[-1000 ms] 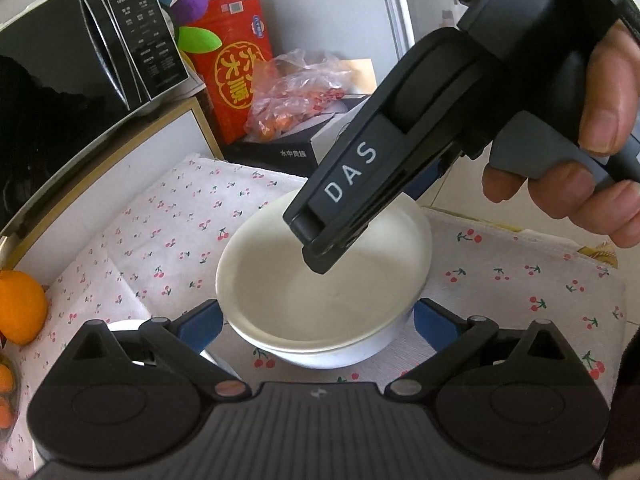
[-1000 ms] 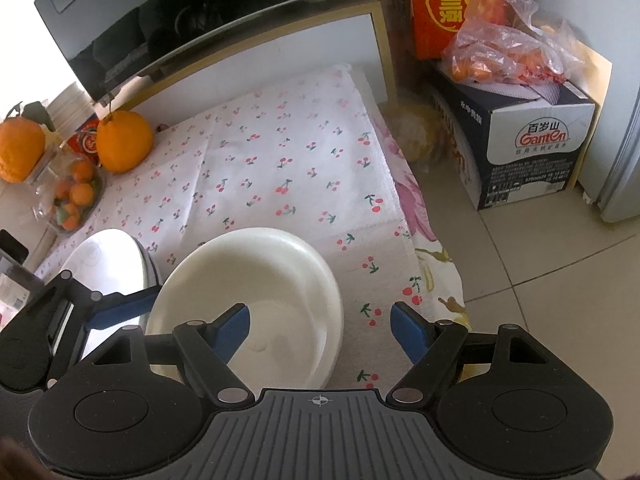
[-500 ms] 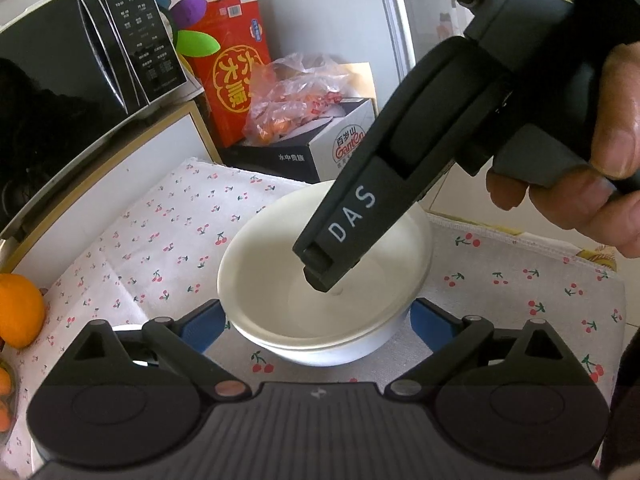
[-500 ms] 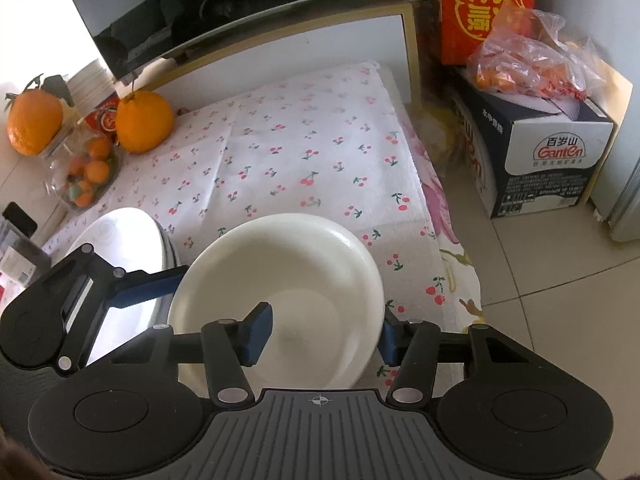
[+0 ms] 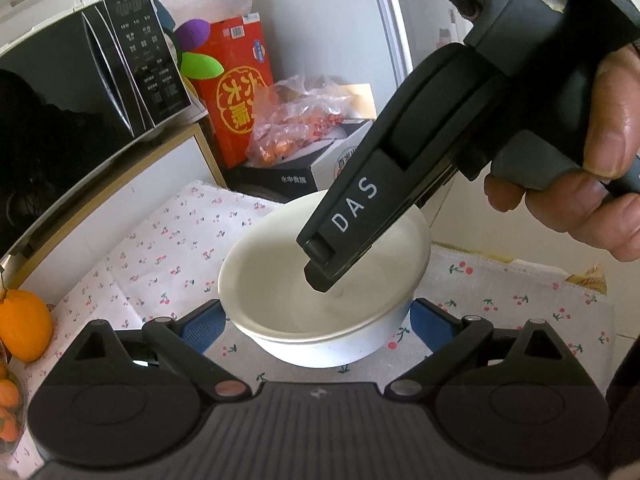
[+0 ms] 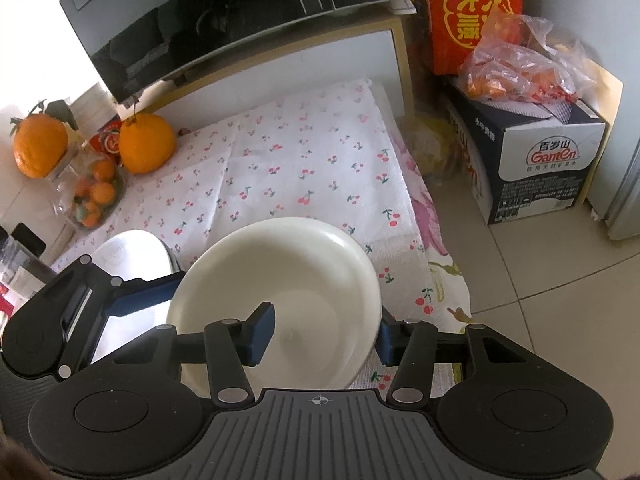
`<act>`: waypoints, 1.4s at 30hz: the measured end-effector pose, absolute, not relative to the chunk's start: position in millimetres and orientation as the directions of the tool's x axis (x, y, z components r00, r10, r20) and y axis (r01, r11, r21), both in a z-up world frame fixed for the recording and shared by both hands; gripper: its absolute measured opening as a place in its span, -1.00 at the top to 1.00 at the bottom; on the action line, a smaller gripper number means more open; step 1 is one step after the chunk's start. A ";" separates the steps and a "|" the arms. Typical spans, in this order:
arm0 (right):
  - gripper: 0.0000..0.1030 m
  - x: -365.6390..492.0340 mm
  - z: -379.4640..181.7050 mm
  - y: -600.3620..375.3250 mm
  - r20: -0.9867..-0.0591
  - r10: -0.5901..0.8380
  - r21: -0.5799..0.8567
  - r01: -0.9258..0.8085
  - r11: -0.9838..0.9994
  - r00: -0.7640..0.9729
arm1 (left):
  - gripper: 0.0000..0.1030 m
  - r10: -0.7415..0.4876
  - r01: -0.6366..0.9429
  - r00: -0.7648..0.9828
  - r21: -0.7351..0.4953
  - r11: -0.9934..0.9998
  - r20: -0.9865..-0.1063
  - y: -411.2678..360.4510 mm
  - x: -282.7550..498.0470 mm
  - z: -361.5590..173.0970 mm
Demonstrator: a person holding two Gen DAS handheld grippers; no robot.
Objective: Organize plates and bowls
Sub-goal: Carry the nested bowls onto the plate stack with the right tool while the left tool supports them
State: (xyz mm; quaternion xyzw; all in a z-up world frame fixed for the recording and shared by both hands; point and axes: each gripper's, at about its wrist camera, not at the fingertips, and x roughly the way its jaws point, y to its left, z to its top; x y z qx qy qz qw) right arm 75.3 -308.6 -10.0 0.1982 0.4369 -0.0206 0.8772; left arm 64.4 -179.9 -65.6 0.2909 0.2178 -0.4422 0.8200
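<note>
As its jaws have just been closing, the right gripper (image 6: 320,336) clamps the near right wall of a white bowl (image 6: 280,276), one blue pad inside the bowl and the other pressed against the outside of the rim. The bowl sits over the near right part of a counter (image 6: 304,152) covered in a white cloth printed with cherries, close to the edge where the cloth hangs toward the tiled floor (image 6: 560,320). In the left wrist view the same bowl (image 5: 280,300) lies between the two blue pads of the left gripper (image 5: 316,320), which stands wide, its pads on either side of the bowl and clear of its wall, grasping nothing. A hand (image 5: 592,184) wraps the handle of the right gripper (image 5: 320,264), whose black finger marked "DAS" dips into the bowl. A second white dish (image 6: 132,252) rests on the counter just to the left of the bowl, partly hidden behind the left gripper (image 6: 148,300). Farther back stand two large oranges (image 6: 146,144), a clear tub of small oranges (image 6: 94,196), a black microwave (image 5: 80,92), a red carton (image 5: 236,92) and a water box (image 6: 536,164) topped with a bag of fruit (image 6: 520,64).
</note>
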 end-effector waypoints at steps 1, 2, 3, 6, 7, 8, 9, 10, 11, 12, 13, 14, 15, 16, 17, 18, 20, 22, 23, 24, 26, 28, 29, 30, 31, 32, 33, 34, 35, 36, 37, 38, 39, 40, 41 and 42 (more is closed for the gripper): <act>0.04 74.5 -8.3 -308.8 -0.772 0.137 0.332 0.210 0.920 0.621 | -0.92 -0.602 0.852 0.515 0.284 0.440 -0.610 -179.3 63.7 -63.9; 0.04 73.3 -6.8 -308.7 -0.770 0.138 0.334 0.210 0.919 0.623 | -0.91 -0.604 0.851 0.516 0.284 0.441 -0.607 -178.8 63.3 -62.4; 0.04 72.8 -5.1 -308.6 -0.767 0.138 0.337 0.211 0.917 0.626 | -0.91 -0.607 0.851 0.517 0.284 0.442 -0.604 -177.8 62.7 -60.7; 0.04 71.6 0.0 -307.8 -0.759 0.143 0.347 0.210 0.914 0.635 | -0.91 -0.614 0.849 0.521 0.285 0.445 -0.593 -174.9 61.3 -55.5; 0.04 71.4 2.0 -306.9 -0.756 0.145 0.351 0.209 0.913 0.638 | -0.91 -0.615 0.848 0.523 0.287 0.446 -0.590 -173.4 60.8 -53.9; 0.04 71.4 3.3 -306.2 -0.754 0.147 0.354 0.207 0.912 0.640 | -0.91 -0.616 0.847 0.525 0.288 0.448 -0.587 -172.0 60.4 -52.9; 0.04 71.4 4.8 -305.1 -0.751 0.150 0.357 0.205 0.911 0.643 | -0.91 -0.617 0.845 0.528 0.289 0.450 -0.584 -170.3 60.1 -51.6; 0.04 71.6 6.5 -303.1 -0.749 0.153 0.359 0.201 0.911 0.645 | -0.91 -0.617 0.844 0.530 0.290 0.451 -0.582 -168.9 60.3 -50.4; 0.04 72.0 7.7 -301.7 -0.747 0.155 0.360 0.198 0.912 0.647 | -0.91 -0.617 0.842 0.533 0.291 0.454 -0.579 -167.0 60.0 -49.3; 0.04 72.8 8.9 -299.6 -0.745 0.157 0.361 0.194 0.912 0.649 | -0.91 -0.616 0.840 0.537 0.294 0.457 -0.576 -164.9 59.0 -48.6; 0.04 73.6 10.6 -296.6 -0.742 0.160 0.362 0.188 0.913 0.651 | -0.91 -0.615 0.837 0.541 0.296 0.460 -0.574 -162.8 59.0 -47.6; 0.04 74.2 11.6 -294.3 -0.739 0.163 0.363 0.183 0.914 0.653 | -0.91 -0.612 0.834 0.546 0.300 0.463 -0.572 -161.1 58.1 -46.5; 0.04 75.2 12.9 -291.1 -0.737 0.166 0.364 0.177 0.914 0.655 | -0.91 -0.610 0.832 0.549 0.302 0.466 -0.571 -158.9 58.4 -45.7; 0.04 76.6 14.1 -287.8 -0.735 0.170 0.364 0.171 0.915 0.656 | -0.91 -0.608 0.829 0.553 0.303 0.470 -0.569 -156.2 58.5 -45.0; 0.04 77.8 15.2 -284.5 -0.734 0.174 0.365 0.165 0.916 0.657 | -0.91 -0.606 0.826 0.557 0.303 0.475 -0.568 -153.2 58.8 -44.0; 0.04 79.1 16.0 -281.0 -0.732 0.177 0.365 0.159 0.918 0.658 | -0.91 -0.604 0.824 0.560 0.303 0.479 -0.568 -150.5 59.2 -43.3; 0.04 82.0 17.8 -273.0 -0.729 0.185 0.365 0.145 0.920 0.659 | -0.91 -0.598 0.817 0.568 0.303 0.490 -0.566 -144.6 60.1 -42.1; 0.04 85.2 19.2 -264.9 -0.727 0.193 0.364 0.132 0.922 0.660 | -0.91 -0.592 0.810 0.577 0.301 0.503 -0.563 -138.9 60.7 -41.0; 0.04 86.5 19.7 -261.2 -0.726 0.196 0.364 0.126 0.923 0.659 | -0.91 -0.589 0.807 0.580 0.299 0.509 -0.563 -136.6 60.5 -40.2; 0.04 88.3 19.9 -257.1 -0.725 0.201 0.365 0.121 0.923 0.658 | -0.91 -0.585 0.803 0.584 0.299 0.515 -0.562 -133.6 60.8 -39.6; 0.03 91.9 20.4 -249.2 -0.724 0.209 0.365 0.109 0.925 0.657 | -0.91 -0.576 0.796 0.592 0.299 0.526 -0.563 -127.9 61.9 -38.5; 0.04 95.7 20.8 -241.1 -0.724 0.216 0.362 0.095 0.927 0.655 | -0.91 -0.568 0.789 0.599 0.298 0.537 -0.564 -121.0 60.9 -37.6; 0.04 97.5 21.0 -236.7 -0.725 0.219 0.359 0.088 0.929 0.653 | -0.91 -0.564 0.787 0.601 0.295 0.542 -0.566 -118.7 61.9 -37.5; 0.03 99.0 20.9 -232.8 -0.726 0.222 0.357 0.081 0.931 0.651 | -0.91 -0.561 0.785 0.602 0.291 0.547 -0.568 -116.2 63.1 -37.5; 0.03 100.7 20.6 -228.3 -0.728 0.225 0.354 0.074 0.932 0.648 | -0.91 -0.558 0.783 0.603 0.288 0.552 -0.570 -113.5 64.0 -37.5; 0.03 102.5 20.3 -224.0 -0.729 0.228 0.352 0.067 0.934 0.645 | -0.91 -0.556 0.781 0.604 0.284 0.556 -0.571 -110.8 65.8 -37.3; 0.03 104.1 20.3 -220.6 -0.730 0.231 0.351 0.062 0.934 0.643 | -0.91 -0.553 0.779 0.605 0.281 0.561 -0.573 -107.7 66.1 -37.4; 0.03 106.2 20.1 -216.2 -0.732 0.235 0.349 0.056 0.935 0.640 | -0.91 -0.550 0.776 0.606 0.276 0.567 -0.574 -104.8 67.0 -37.7; 0.03 107.6 19.8 -212.9 -0.733 0.238 0.348 0.051 0.936 0.637 | -0.91 -0.548 0.774 0.607 0.272 0.572 -0.576 -102.3 69.1 -37.2; 0.03 108.9 19.6 -210.0 -0.734 0.241 0.347 0.046 0.937 0.635 | -0.91 -0.545 0.772 0.608 0.269 0.576 -0.578 -100.0 70.5 -37.2; 0.03 110.7 19.3 -205.9 -0.736 0.243 0.345 0.041 0.938 0.632 | -0.91 -0.541 0.769 0.609 0.265 0.581 -0.580 -97.7 71.7 -37.5; 0.03 112.1 19.1 -203.1 -0.737 0.245 0.343 0.036 0.939 0.630 | -0.91 -0.538 0.767 0.609 0.261 0.586 -0.582 -95.7 73.4 -37.5; 0.03 113.6 18.7 -199.9 -0.739 0.246 0.340 0.032 0.940 0.627 | -0.91 -0.534 0.764 0.610 0.258 0.591 -0.585 -93.2 74.1 -37.8; 0.03 115.1 18.1 -196.9 -0.741 0.247 0.338 0.029 0.941 0.624 | -0.91 -0.531 0.762 0.611 0.254 0.595 -0.588 -91.6 75.2 -38.2; 0.02 116.5 17.5 -194.7 -0.743 0.249 0.338 0.027 0.941 0.621 | -0.91 -0.527 0.760 0.611 0.252 0.599 -0.590 -88.1 73.9 -39.0; 0.02 117.7 16.8 -192.1 -0.745 0.251 0.338 0.025 0.941 0.618 | -0.91 -0.525 0.759 0.611 0.251 0.601 -0.593 -87.9 75.6 -39.2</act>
